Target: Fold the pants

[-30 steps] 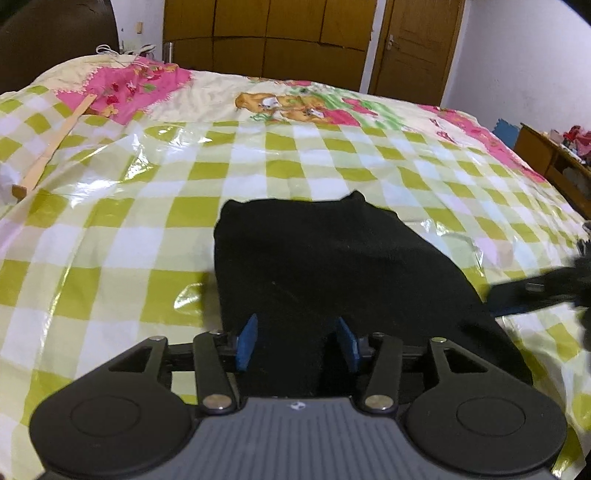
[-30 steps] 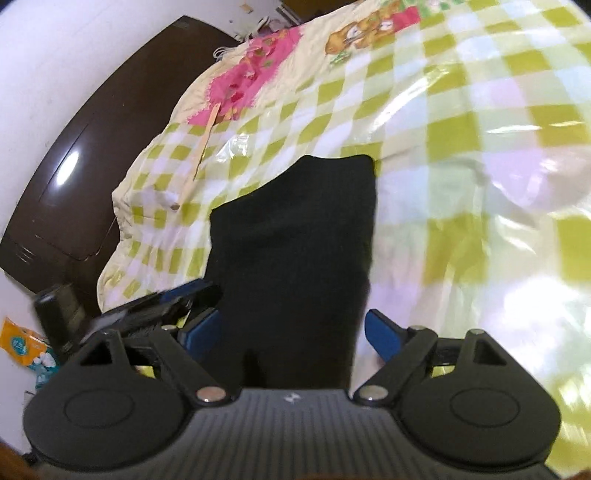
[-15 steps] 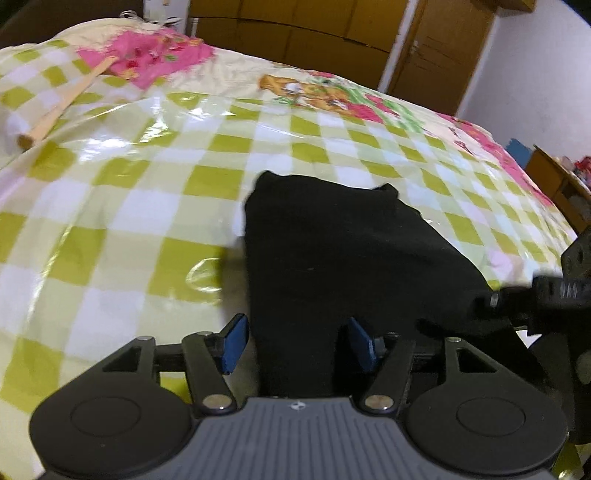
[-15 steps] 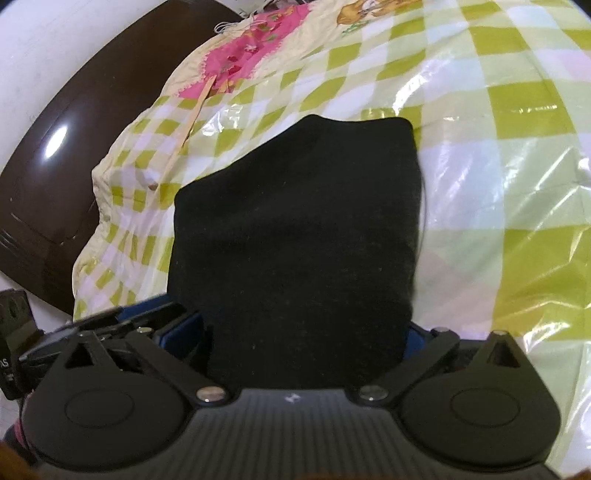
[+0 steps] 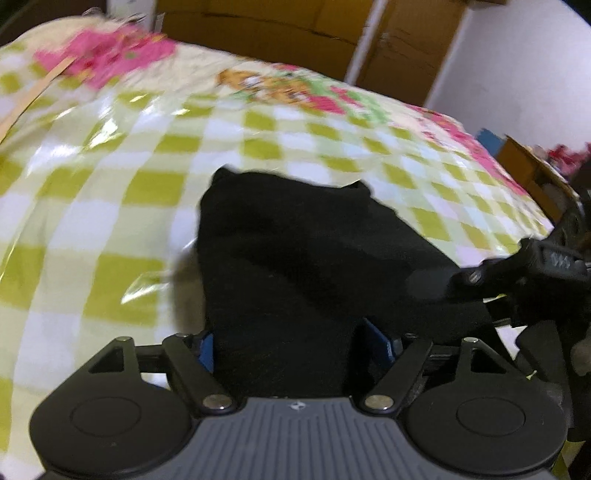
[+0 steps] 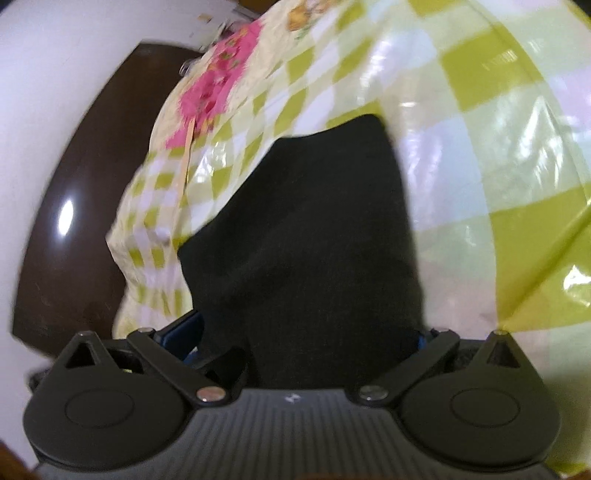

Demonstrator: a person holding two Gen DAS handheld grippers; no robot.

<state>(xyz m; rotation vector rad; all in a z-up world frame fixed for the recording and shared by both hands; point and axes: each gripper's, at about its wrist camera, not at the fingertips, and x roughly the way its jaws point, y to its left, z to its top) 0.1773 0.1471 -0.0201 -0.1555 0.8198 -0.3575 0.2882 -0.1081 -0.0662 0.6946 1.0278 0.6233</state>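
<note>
Black pants (image 5: 295, 240) lie folded into a thick rectangle on a bed with a glossy green-and-white checked cover (image 5: 110, 206). My left gripper (image 5: 291, 343) sits low at the near edge of the pants. Its jaws are opening, and the cloth lies between the blue pads (image 5: 207, 349) without being pinched. My right gripper (image 6: 303, 336) straddles another part of the same near edge of the pants (image 6: 314, 240). It stands wide open, with its pads almost hidden beside the fabric. In the left wrist view the right gripper (image 5: 517, 266) shows at the far right.
A thin wooden stick (image 5: 22, 103) lies on the cover at the far left, near a pink floral quilt (image 5: 110, 55). Brown wardrobes (image 5: 258, 33) and a door stand behind the bed. A dark headboard (image 6: 74, 221) borders the bed; a low wooden cabinet (image 5: 528, 166) stands at the right.
Both grippers opened wider and sank toward the near edge of the pants, which now fill the gap between each pair of jaws. The right wrist view rolled and drew closer.
</note>
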